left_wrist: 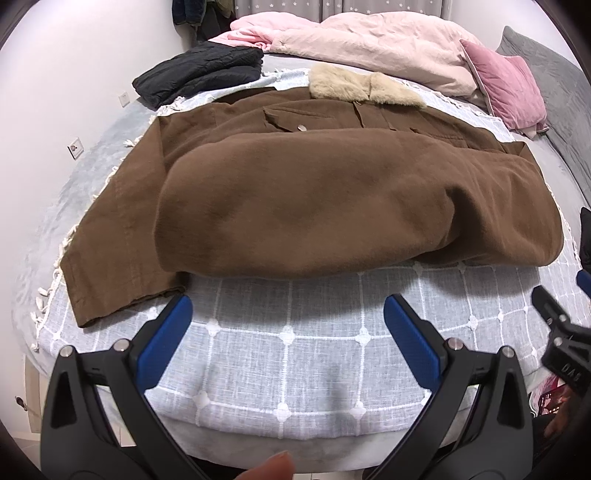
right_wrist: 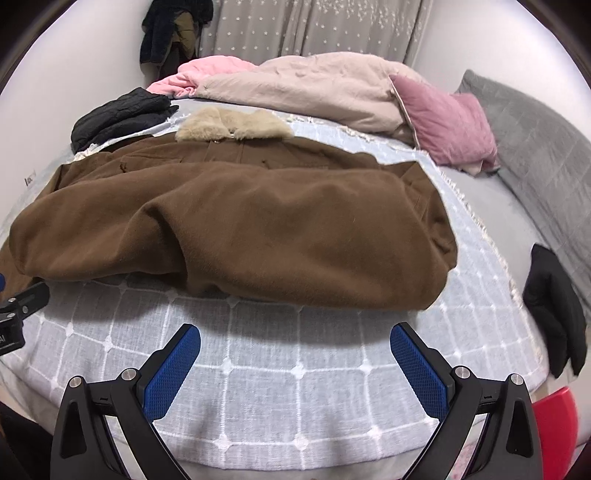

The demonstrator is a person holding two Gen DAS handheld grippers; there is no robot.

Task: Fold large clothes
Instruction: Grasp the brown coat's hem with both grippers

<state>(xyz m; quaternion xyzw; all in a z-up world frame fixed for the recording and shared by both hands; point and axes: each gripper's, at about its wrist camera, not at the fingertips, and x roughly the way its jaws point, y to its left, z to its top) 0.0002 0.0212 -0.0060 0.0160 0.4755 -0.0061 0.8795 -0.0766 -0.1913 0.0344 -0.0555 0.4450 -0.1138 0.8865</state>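
Bedroom surroundings fill both views: a bed covered with a pale blue checked blanket (left_wrist: 295,354) with white tassels, a heap of pink bedding (left_wrist: 369,44) and a pink cushion (left_wrist: 506,88) at the top of the frame, star-patterned curtains (right_wrist: 314,29) behind them.

Across the middle of each picture lies the task's garment, a large brown coat (left_wrist: 295,206) with a beige fur collar (left_wrist: 362,86) at its far edge. Its lower part appears turned up over the body, making a thick rounded fold nearest the cameras, so one fold looks done. A sleeve (left_wrist: 118,243) lies spread flat toward the lower left of the left wrist view, not yet tucked in, and the right end of the bundle is lumpy. By my reading the coat is partly folded: the sleeve and a sideways fold or two remain.

At upper left a dark garment (left_wrist: 199,70) sits in a neat stack, seemingly already folded; another black item (right_wrist: 554,310) lies at the right edge of the right wrist view.

Both tongs stand wide apart and hold nothing: the left gripper (left_wrist: 288,314) and the right gripper (right_wrist: 295,343) hover over bare blanket just short of the coat's near edge. A fingertip (left_wrist: 273,467) shows at the bottom of the left view.
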